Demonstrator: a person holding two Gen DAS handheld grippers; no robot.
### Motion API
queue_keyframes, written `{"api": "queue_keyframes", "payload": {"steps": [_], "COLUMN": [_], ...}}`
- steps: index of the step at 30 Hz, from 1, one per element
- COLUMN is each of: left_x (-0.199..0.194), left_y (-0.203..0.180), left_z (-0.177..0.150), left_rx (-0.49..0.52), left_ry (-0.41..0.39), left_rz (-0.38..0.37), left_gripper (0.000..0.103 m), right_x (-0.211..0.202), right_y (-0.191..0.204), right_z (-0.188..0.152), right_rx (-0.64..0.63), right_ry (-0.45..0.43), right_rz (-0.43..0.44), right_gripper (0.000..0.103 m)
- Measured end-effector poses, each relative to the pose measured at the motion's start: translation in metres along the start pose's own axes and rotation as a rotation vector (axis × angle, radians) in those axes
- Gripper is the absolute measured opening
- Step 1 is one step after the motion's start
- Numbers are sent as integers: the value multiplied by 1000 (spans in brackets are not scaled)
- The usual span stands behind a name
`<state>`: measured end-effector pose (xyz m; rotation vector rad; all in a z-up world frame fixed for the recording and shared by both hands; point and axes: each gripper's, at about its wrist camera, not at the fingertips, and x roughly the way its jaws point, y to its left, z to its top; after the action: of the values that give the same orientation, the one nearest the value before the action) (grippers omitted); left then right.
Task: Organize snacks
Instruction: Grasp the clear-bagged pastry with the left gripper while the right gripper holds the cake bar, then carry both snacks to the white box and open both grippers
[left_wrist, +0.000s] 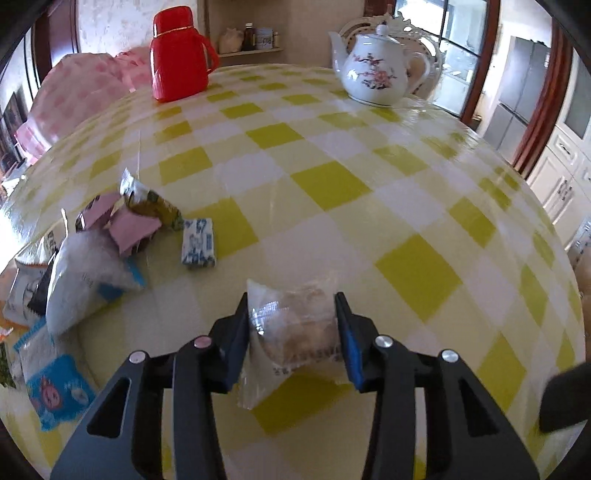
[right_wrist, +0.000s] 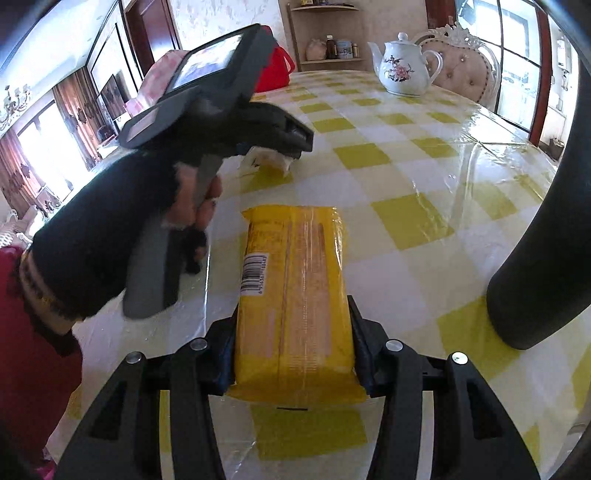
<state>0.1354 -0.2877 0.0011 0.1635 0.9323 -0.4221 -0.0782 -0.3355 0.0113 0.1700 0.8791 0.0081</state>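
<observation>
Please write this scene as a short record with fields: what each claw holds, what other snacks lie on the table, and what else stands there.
left claw: shut on a clear-wrapped pastry, just above the table
right claw: shut on a yellow biscuit pack, barcode facing up
snack pile: several packets on the left side, in the left wrist view
blue-white packet: lies flat beside the pile
table: yellow and white checked cloth
red flask: upright at the far edge
white teapot: floral, far edge, lid on
</observation>
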Motion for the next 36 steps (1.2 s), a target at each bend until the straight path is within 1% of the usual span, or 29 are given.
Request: {"api": "queue_keyframes", "payload": {"steps": [6, 12, 17, 21, 25, 30, 36], "left_x": [-31, -69, -106, -130, -149, -174, -199], "left_y": [3, 17, 40, 62, 82, 110, 137], "left_z": [-24, -51, -89, -126, -159, -193, -224], "left_rx": [12, 54, 68, 66, 63, 54, 31], "left_ry": [5, 0, -9, 4, 11, 3, -23], "left_rz": [-58, -67, -78, -86, -75, -55, -39], "left_gripper": [44, 44, 44, 44, 44, 45, 45], "right_x": [-1, -2, -2, -1, -7, -13, -18], "right_y": [0, -2, 0, 6, 19, 54, 99], "right_z": [0, -1, -1, -1, -9, -18, -26], "right_rx": [8, 25, 22, 3, 22, -17, -79], "right_ry": [-3, -9, -8, 1, -6, -5, -3], "right_rz": [-18, -42, -72, -99, -60, -5, 40], "right_gripper": [48, 48, 48, 48, 48, 48, 48]}}
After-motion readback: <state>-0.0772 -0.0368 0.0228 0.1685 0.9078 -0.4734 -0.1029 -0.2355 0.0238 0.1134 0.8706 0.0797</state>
